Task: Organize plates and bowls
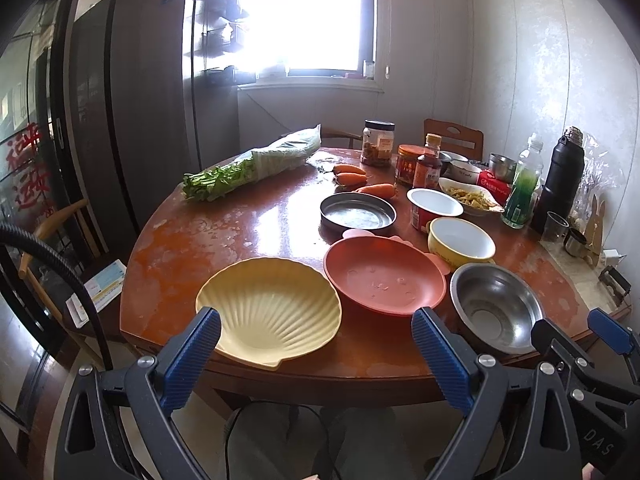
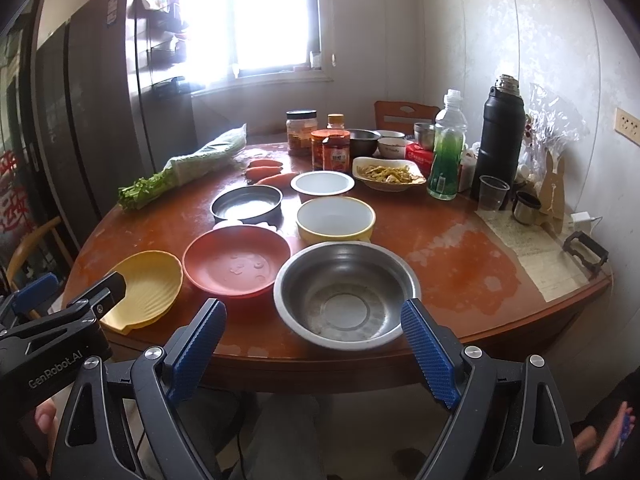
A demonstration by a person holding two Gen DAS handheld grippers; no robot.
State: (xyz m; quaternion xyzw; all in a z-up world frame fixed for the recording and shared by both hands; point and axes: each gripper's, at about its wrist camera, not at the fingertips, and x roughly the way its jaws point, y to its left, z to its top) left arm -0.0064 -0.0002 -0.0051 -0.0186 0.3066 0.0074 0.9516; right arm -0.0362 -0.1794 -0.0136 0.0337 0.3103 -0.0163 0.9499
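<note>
From my left wrist, the yellow shell plate (image 1: 269, 312) sits empty at the near edge of the counter (image 1: 240, 232), and I take it as my landmark. Just right of it, touching its rim, is the pink plate (image 1: 384, 278), bare but for a few droplets; further right is the steel bowl (image 1: 496, 306), empty. Behind the pink plate stand an empty steel pan (image 1: 357, 212), a yellow bowl (image 1: 461, 242) and a white-lined red bowl (image 1: 434, 204), both empty. A white dish (image 1: 472, 198) beyond them holds yellowish shredded food. My left claw (image 1: 316, 346) is spread wide, gripping nothing, its left pad overlapping the shell plate's near rim in view; contact I cannot judge. My right claw (image 1: 580, 330) is cut off at the right edge. From my right wrist, the shell plate (image 2: 144, 288) lies far left, partly hidden by the left claw (image 2: 80, 296). The steel bowl (image 2: 346, 294) lies straight ahead, right of the pink plate (image 2: 237, 260), with the yellow bowl (image 2: 335, 218) behind it. My right claw (image 2: 314, 334) gapes wide and empty, its pads flanking the steel bowl's near rim. The window glare washes out the far counter.
</note>
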